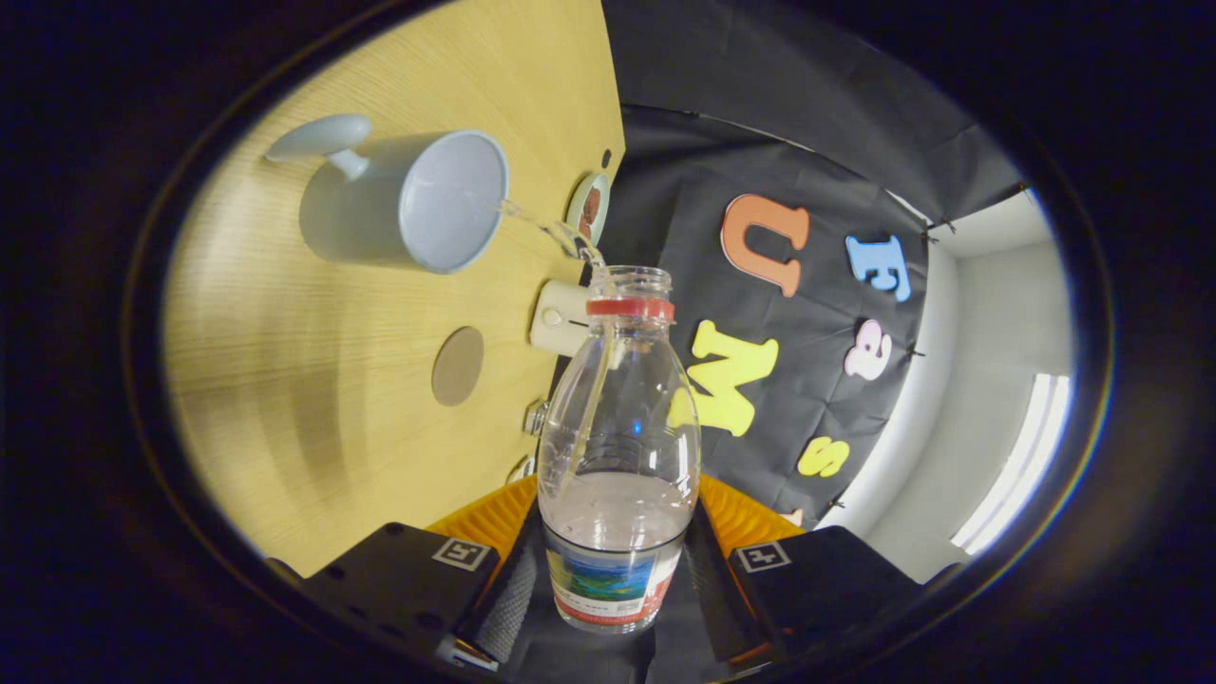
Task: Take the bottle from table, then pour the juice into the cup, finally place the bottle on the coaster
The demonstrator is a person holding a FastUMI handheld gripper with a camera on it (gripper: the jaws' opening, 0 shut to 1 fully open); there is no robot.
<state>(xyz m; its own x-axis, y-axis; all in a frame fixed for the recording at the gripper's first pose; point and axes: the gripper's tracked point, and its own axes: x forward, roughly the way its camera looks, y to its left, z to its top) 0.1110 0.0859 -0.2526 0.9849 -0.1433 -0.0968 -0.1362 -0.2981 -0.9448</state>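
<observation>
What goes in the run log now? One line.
phase: pouring | gripper: shut on bottle | stream entering cup | coaster: bare

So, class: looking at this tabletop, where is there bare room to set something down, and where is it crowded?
The gripper is shut on the bottle, pouring into the cup. Bare wood lies between cup and coaster, and from the coaster back toward the fingers. It is crowded along the table edge, where a white box and a small round dish sit by the bottle's mouth.

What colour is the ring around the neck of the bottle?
Red; the ring on the bottle shows clearly in the gripper view.
</observation>
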